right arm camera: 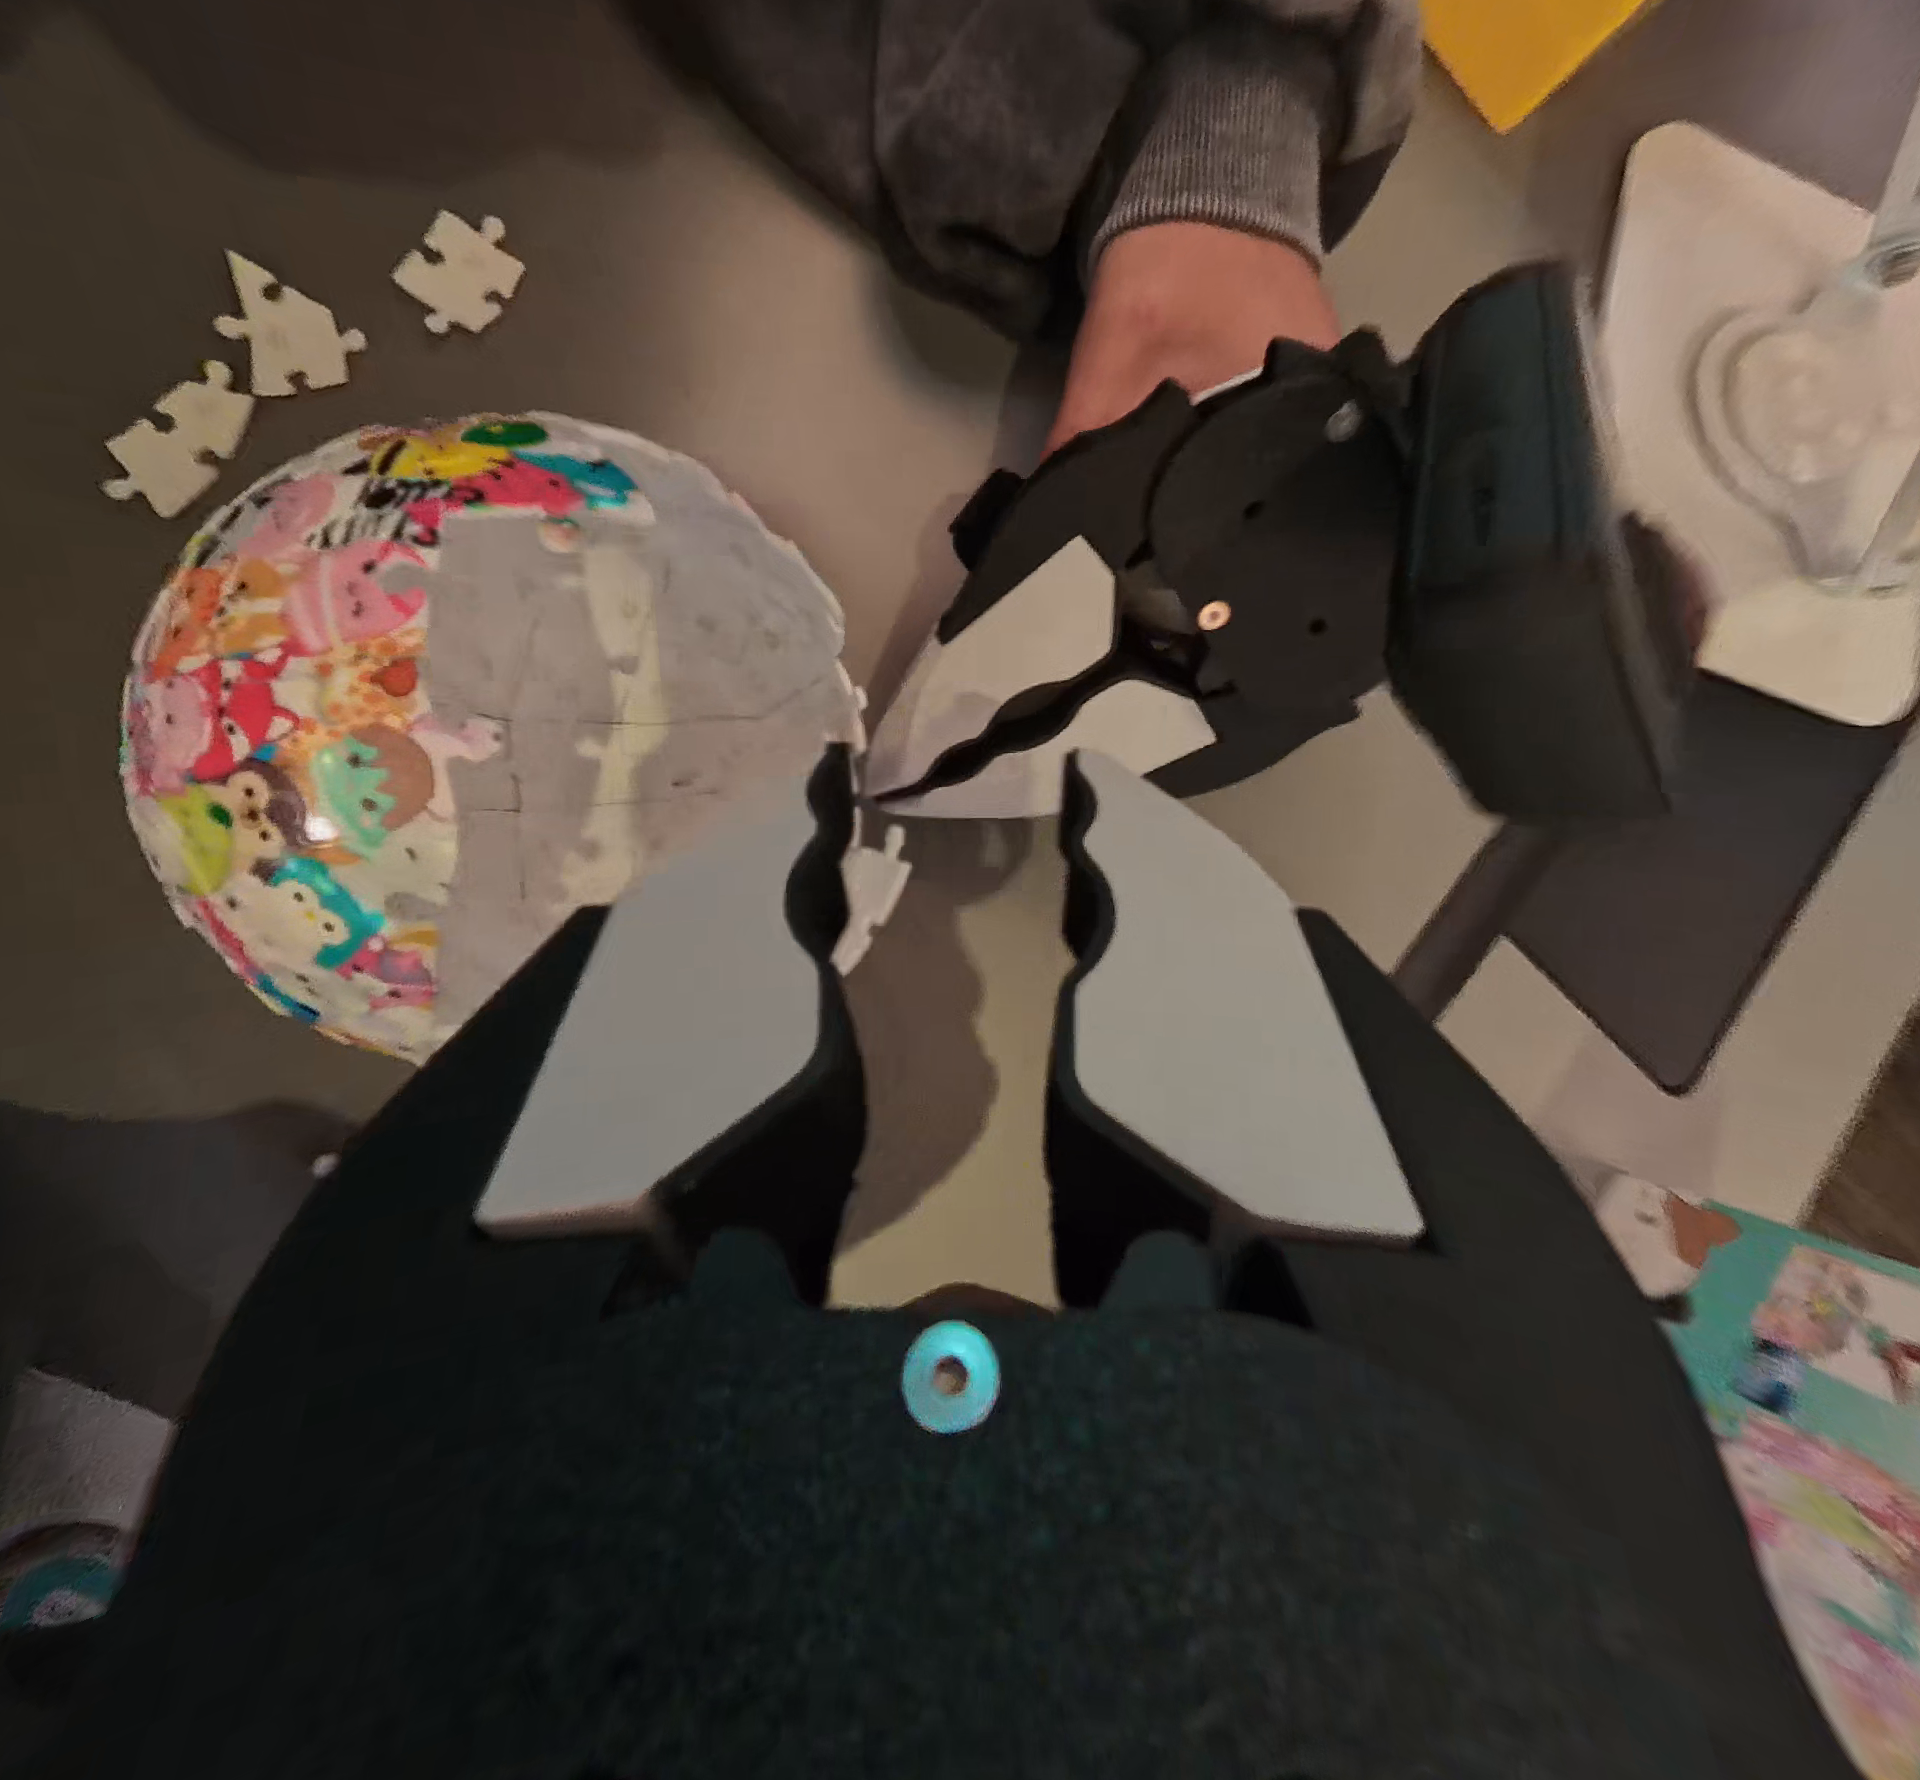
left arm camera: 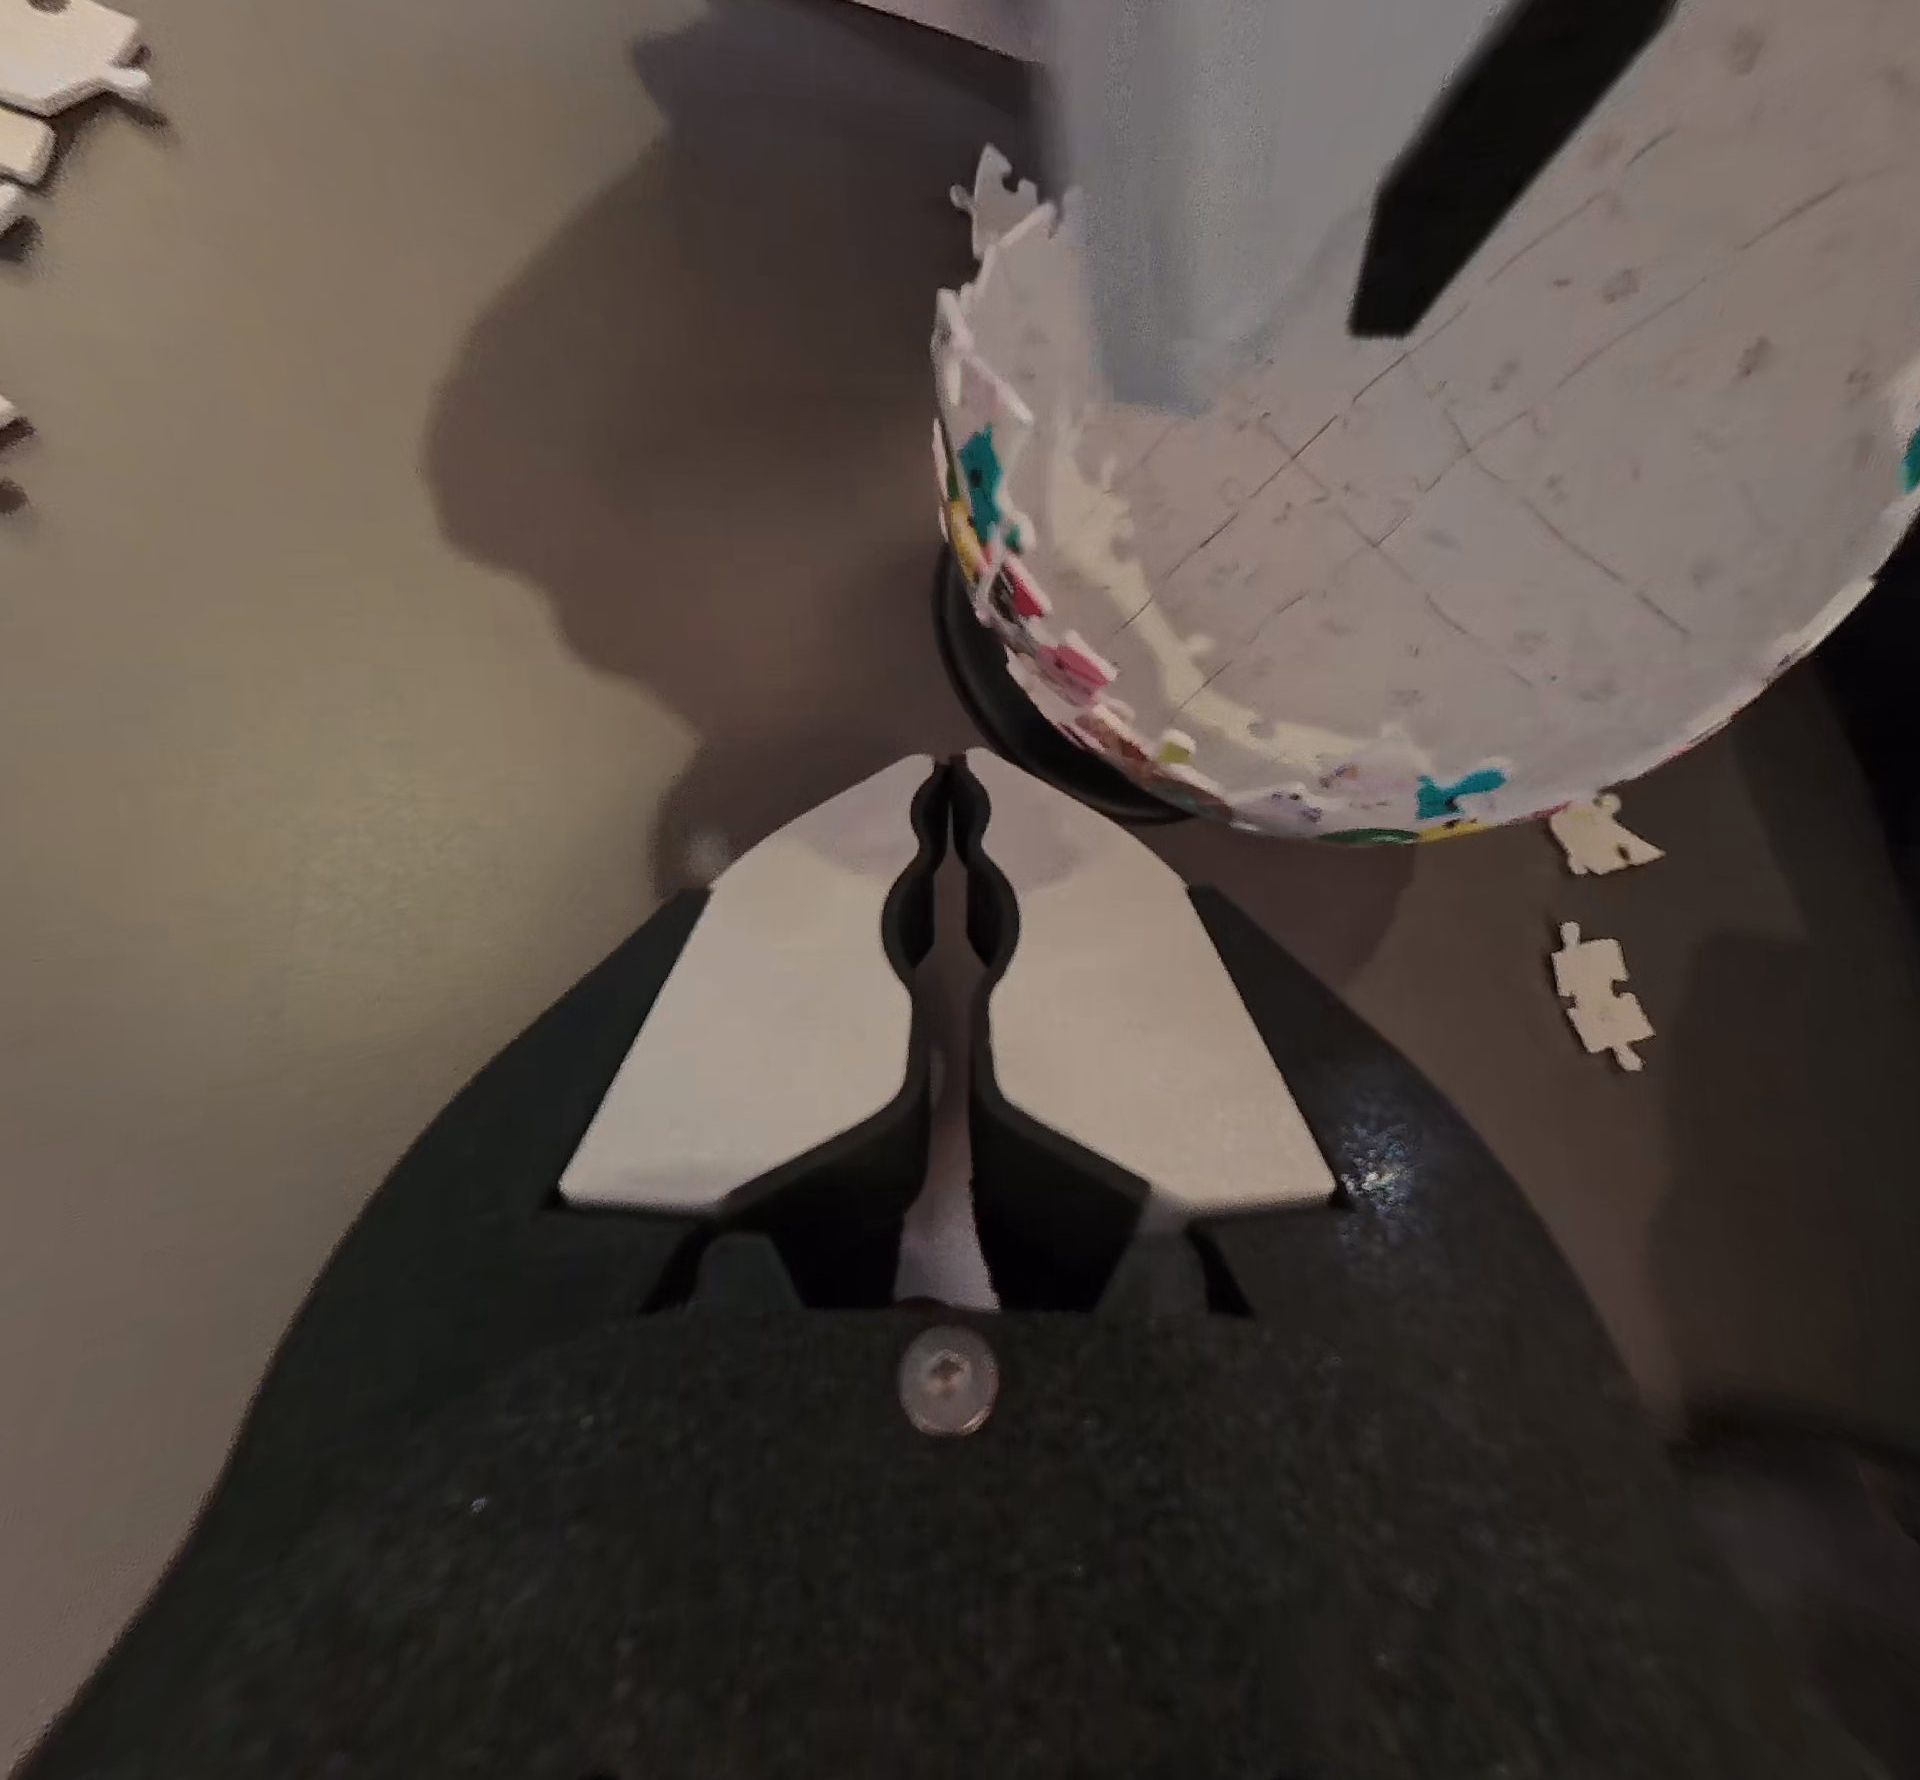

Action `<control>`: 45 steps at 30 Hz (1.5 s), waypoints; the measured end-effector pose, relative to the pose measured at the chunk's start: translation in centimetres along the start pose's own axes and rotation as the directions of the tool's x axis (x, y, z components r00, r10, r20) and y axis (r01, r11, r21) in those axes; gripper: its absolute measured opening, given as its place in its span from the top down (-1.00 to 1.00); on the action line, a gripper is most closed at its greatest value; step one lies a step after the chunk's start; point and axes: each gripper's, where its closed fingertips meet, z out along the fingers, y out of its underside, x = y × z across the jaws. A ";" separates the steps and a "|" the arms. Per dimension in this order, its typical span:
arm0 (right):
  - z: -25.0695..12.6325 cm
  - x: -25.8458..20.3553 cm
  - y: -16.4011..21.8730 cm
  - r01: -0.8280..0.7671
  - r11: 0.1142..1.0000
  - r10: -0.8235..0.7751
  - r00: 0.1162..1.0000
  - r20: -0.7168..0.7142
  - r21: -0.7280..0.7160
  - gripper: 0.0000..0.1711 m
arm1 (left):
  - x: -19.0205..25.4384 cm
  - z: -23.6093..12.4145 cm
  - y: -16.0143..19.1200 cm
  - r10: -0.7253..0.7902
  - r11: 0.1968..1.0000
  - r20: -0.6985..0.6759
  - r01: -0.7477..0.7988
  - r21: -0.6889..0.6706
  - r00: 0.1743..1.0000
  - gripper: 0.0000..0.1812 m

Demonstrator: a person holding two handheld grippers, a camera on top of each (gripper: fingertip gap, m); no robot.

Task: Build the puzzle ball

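Fingers of our left gripper (left arm camera: 954, 774) are pressed together, empty; our right gripper (right arm camera: 951, 795) gapes beside the puzzle ball (right arm camera: 468, 733).

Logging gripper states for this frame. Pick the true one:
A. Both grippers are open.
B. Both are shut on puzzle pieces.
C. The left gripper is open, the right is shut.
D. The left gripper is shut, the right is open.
D. In the left wrist view the left gripper has its tips pressed together with nothing between them, while the right gripper shows a clear gap between its fingers, beside the puzzle ball.
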 end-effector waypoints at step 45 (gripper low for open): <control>5.8 -3.1 3.1 0.100 0.921 0.052 0.927 0.372 -0.376 0.94 | 2.6 -4.4 1.8 -0.122 0.970 0.060 0.106 0.219 0.991 0.98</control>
